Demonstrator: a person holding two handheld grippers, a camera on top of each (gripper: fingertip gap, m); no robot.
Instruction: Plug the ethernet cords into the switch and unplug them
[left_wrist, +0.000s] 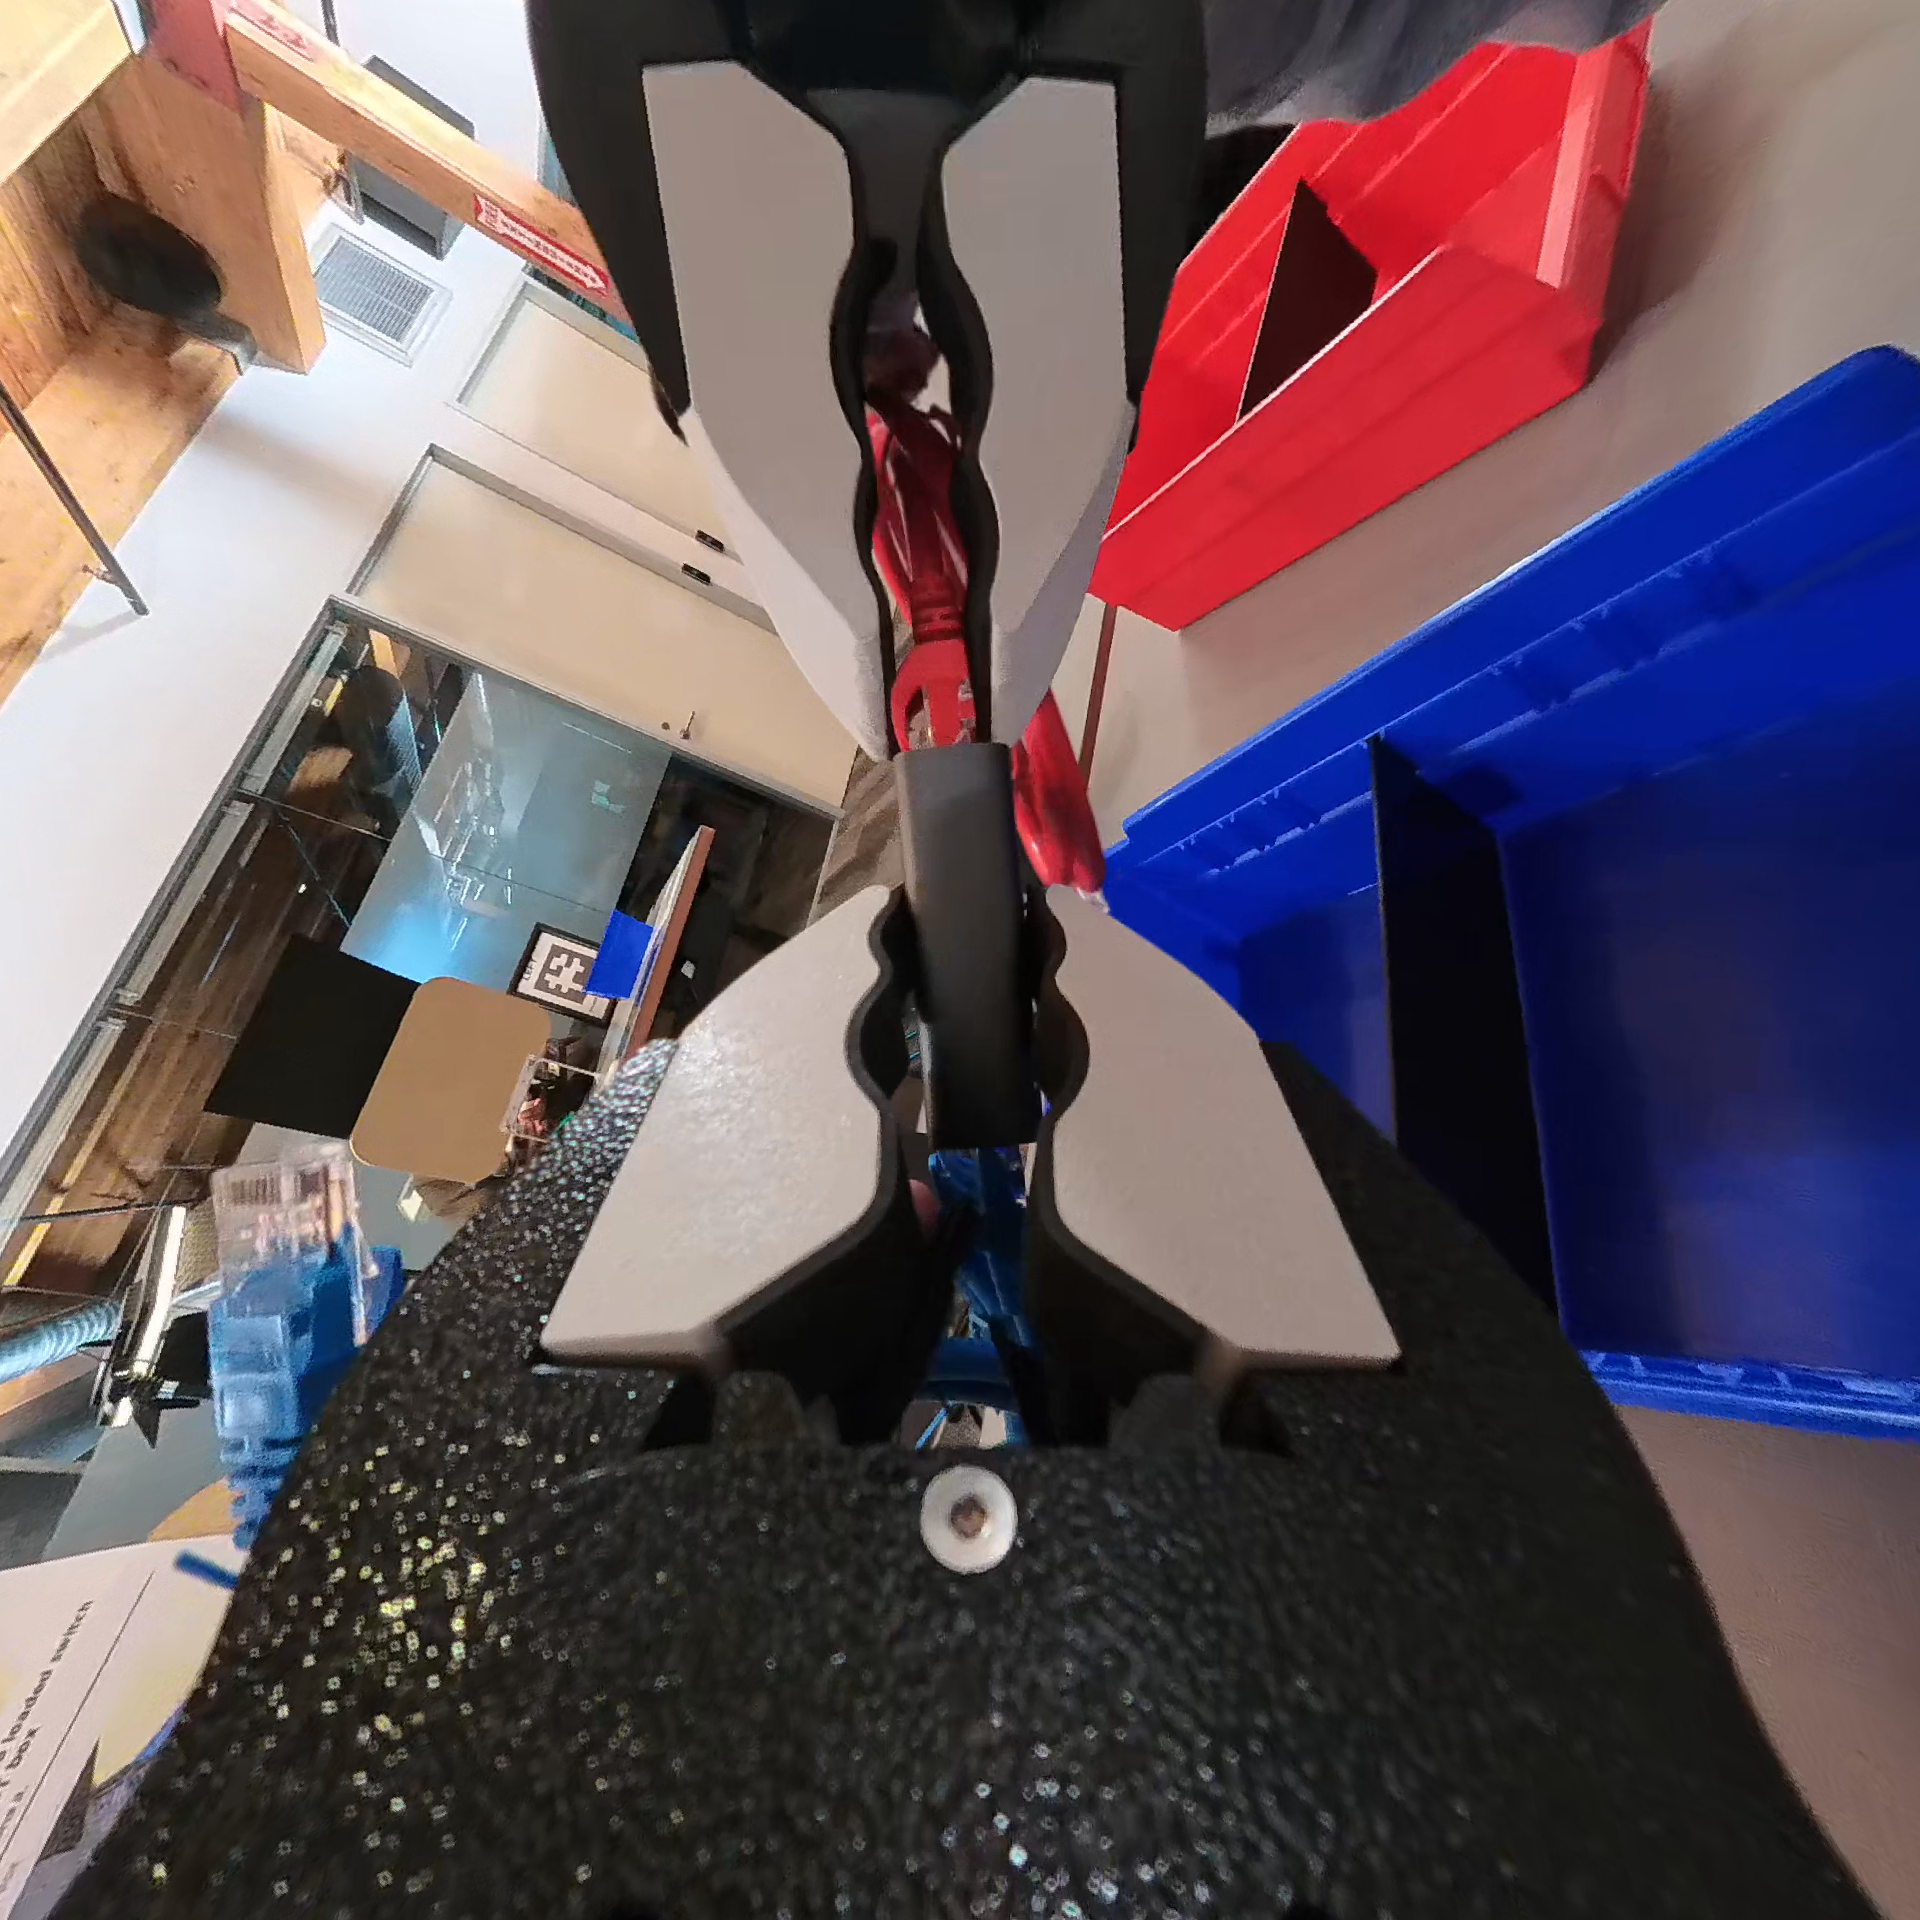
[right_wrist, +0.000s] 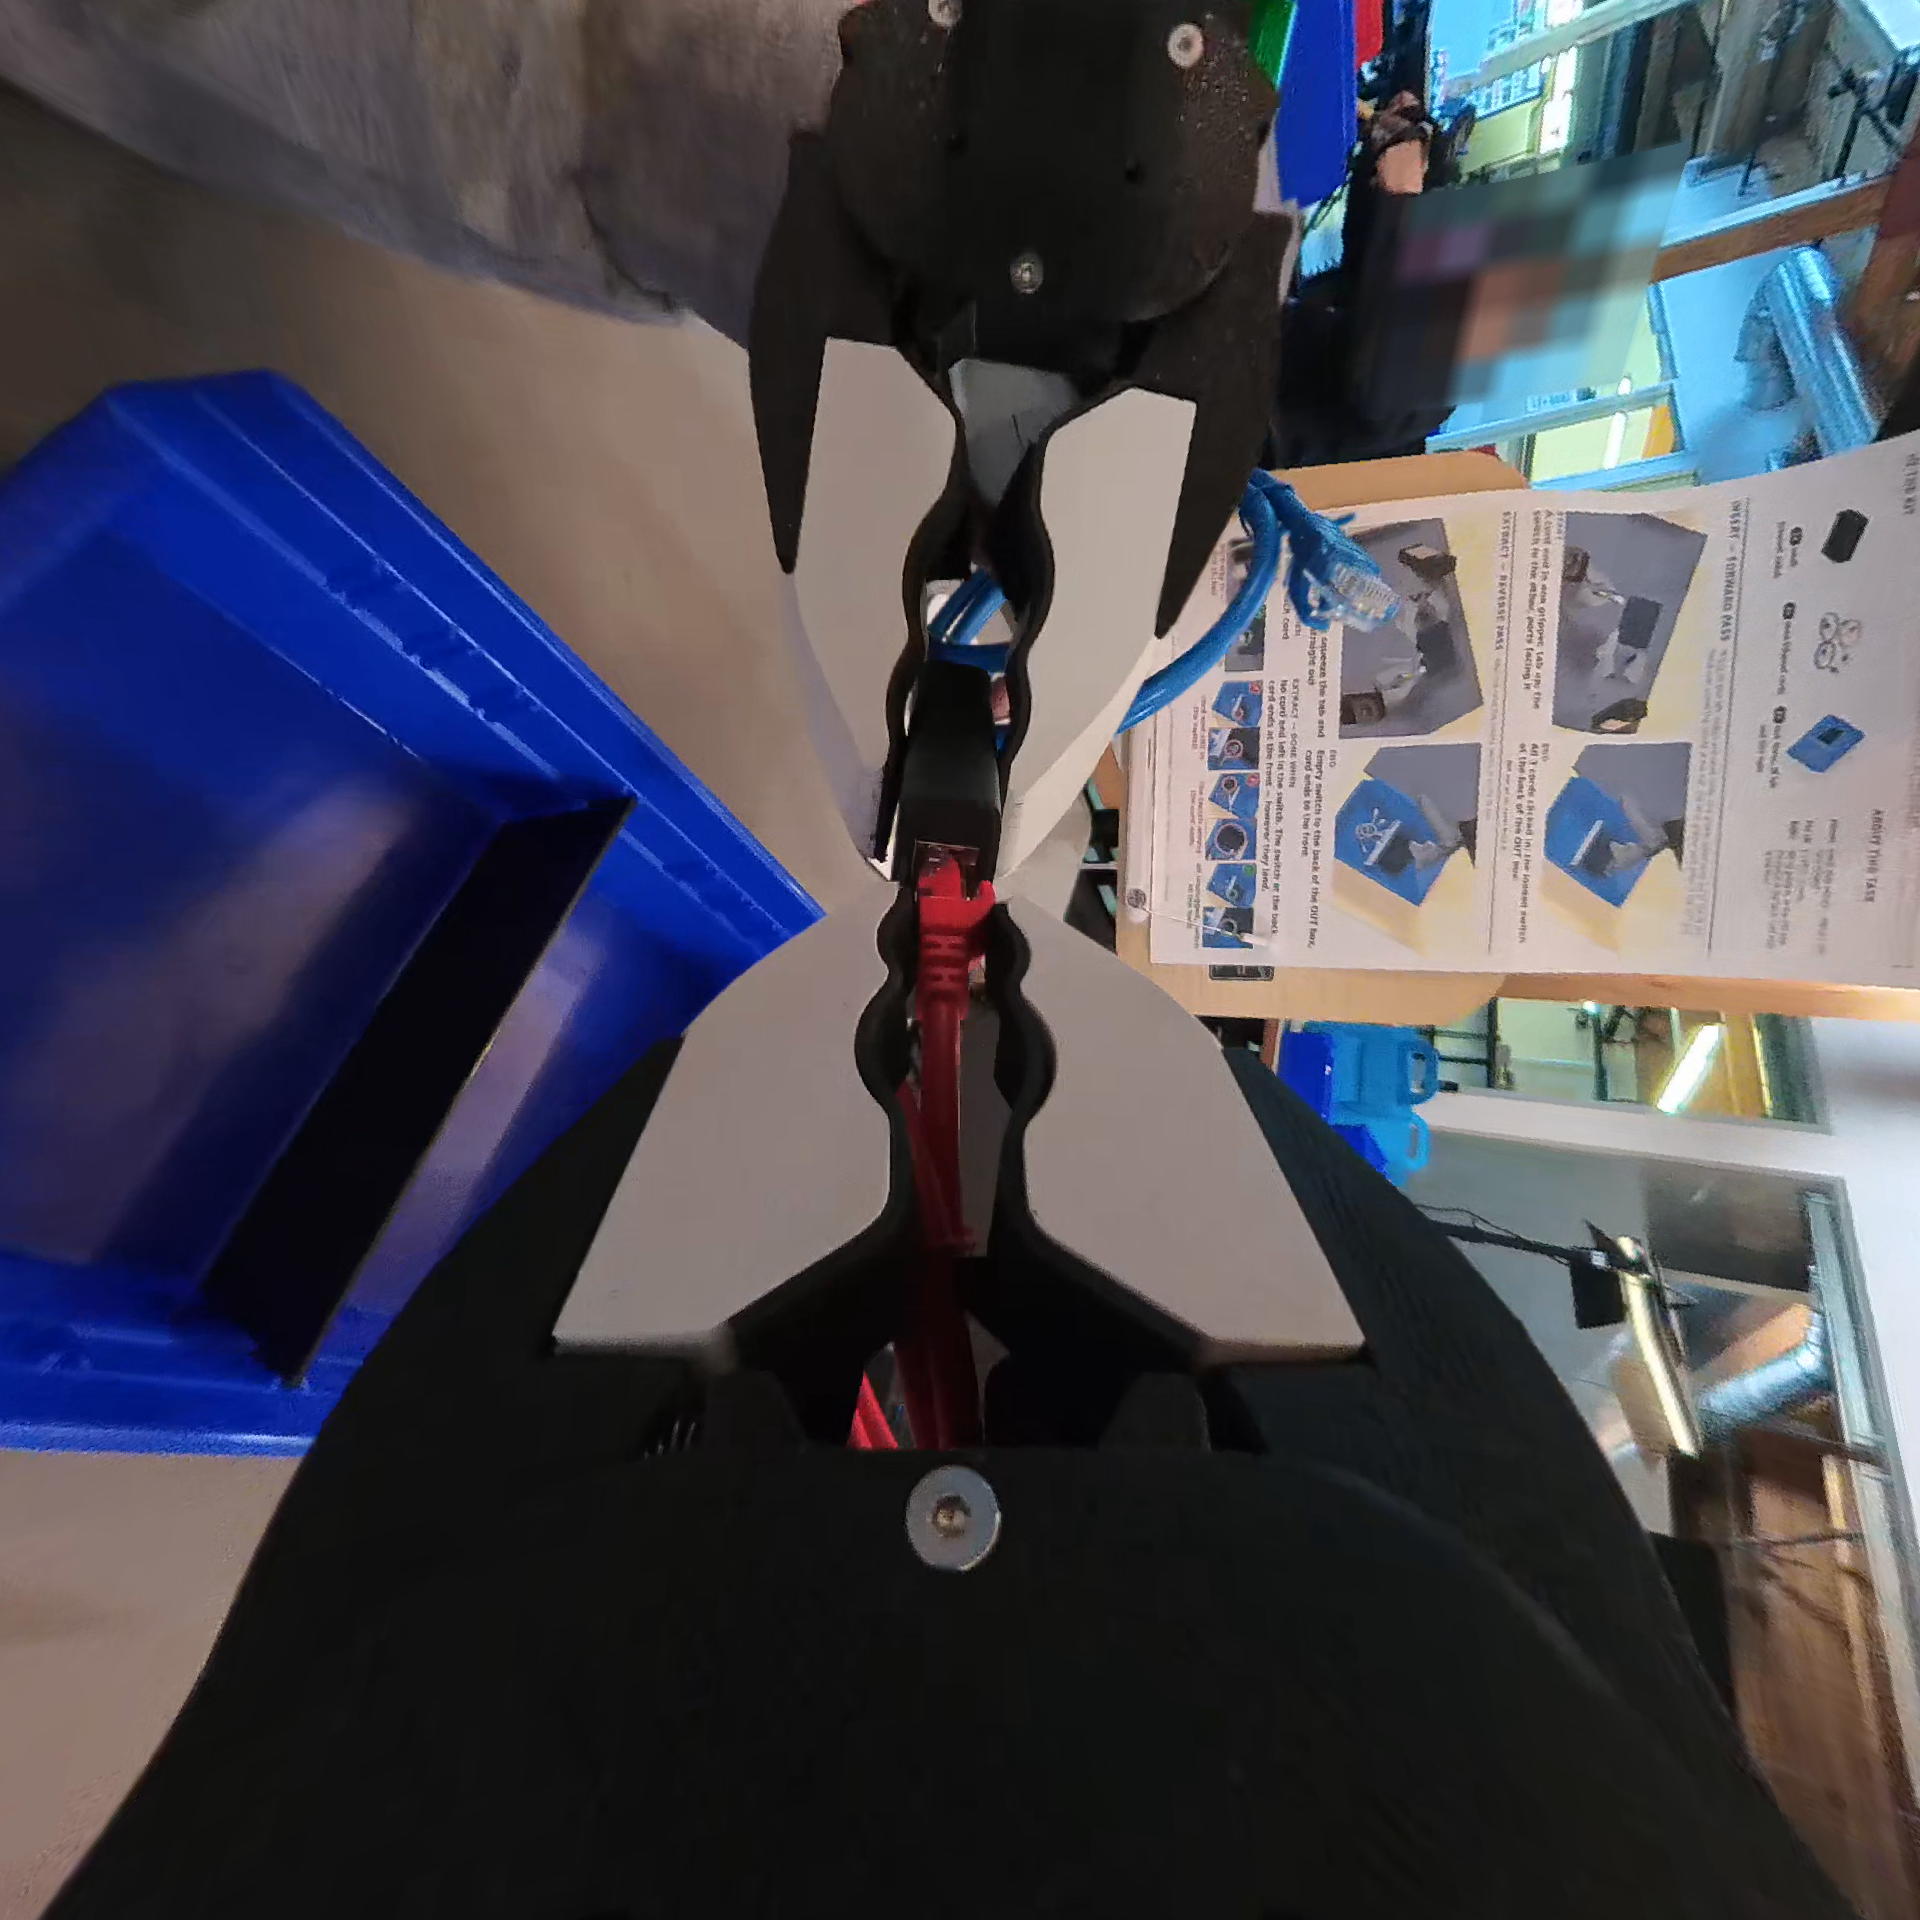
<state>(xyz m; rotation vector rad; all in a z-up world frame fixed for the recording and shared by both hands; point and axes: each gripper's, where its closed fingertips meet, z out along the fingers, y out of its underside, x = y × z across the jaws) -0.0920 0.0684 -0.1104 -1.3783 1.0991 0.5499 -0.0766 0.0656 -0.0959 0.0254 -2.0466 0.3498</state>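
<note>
Black switch (right_wrist: 951, 753) is held in the air, clamped in left gripper (left_wrist: 966, 997); red cord (right_wrist: 945, 966) plug sits at its port, pinched in right gripper (right_wrist: 940, 966); keep the plug square to the port, brace the switch; blue bin (left_wrist: 1558, 935) is just beside.

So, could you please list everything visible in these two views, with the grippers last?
Switch: one, black, held in the air between the two grippers.
Red cord: one, its plug at the switch's port.
Blue cord: one, loose clear plug near the left gripper.
Blue bin: one, on the table.
Red bin: one, beyond the blue bin.
Instruction sheet: one, on a wooden board.
Left gripper: closed on the switch.
Right gripper: closed on the red cord.
</note>
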